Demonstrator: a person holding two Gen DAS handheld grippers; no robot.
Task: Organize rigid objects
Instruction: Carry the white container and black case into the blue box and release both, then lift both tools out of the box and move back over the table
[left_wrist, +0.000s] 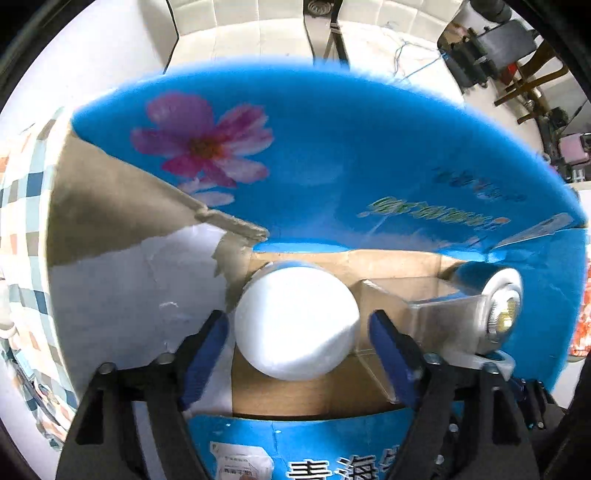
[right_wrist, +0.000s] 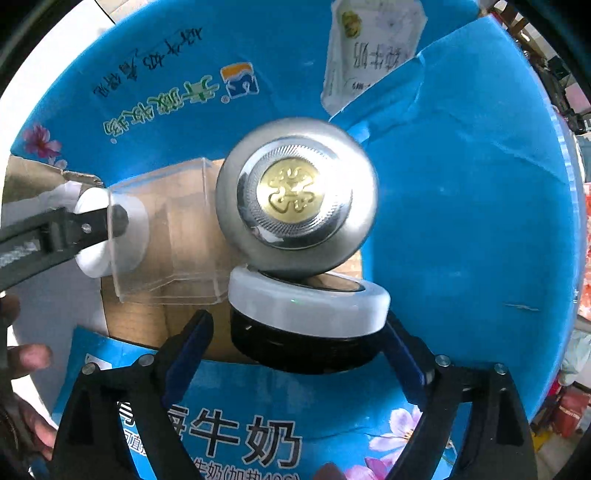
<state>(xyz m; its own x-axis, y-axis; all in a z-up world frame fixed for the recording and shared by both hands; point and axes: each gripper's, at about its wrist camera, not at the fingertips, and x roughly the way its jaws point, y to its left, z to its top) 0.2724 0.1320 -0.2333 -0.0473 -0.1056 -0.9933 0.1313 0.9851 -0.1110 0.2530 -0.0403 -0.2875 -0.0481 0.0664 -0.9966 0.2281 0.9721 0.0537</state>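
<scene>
The left tool (left_wrist: 297, 354) has its blue-padded jaws spread to either side of a white round plastic jar (left_wrist: 297, 325), with a gap showing on both sides, so it is open and grips nothing. The jar lies inside the blue printed cardboard milk box (left_wrist: 332, 147), on its brown floor near the front wall. The right tool (right_wrist: 295, 339) is also open, its jaws flanking a black round container with a white rim (right_wrist: 308, 317) without clearly touching it; this sits in the same box, toward the front edge.

Just beyond, a silver domed lid with a gold emblem (right_wrist: 295, 195) leans tilted on that white rim, and a clear plastic cup (right_wrist: 166, 236) lies on its side between the two tools.

In my judgement the step is releasing the placed items. Draw each tool straight back and up, jaws kept wide, so nothing gets nudged: the tilted silver lid looks ready to slide.
</scene>
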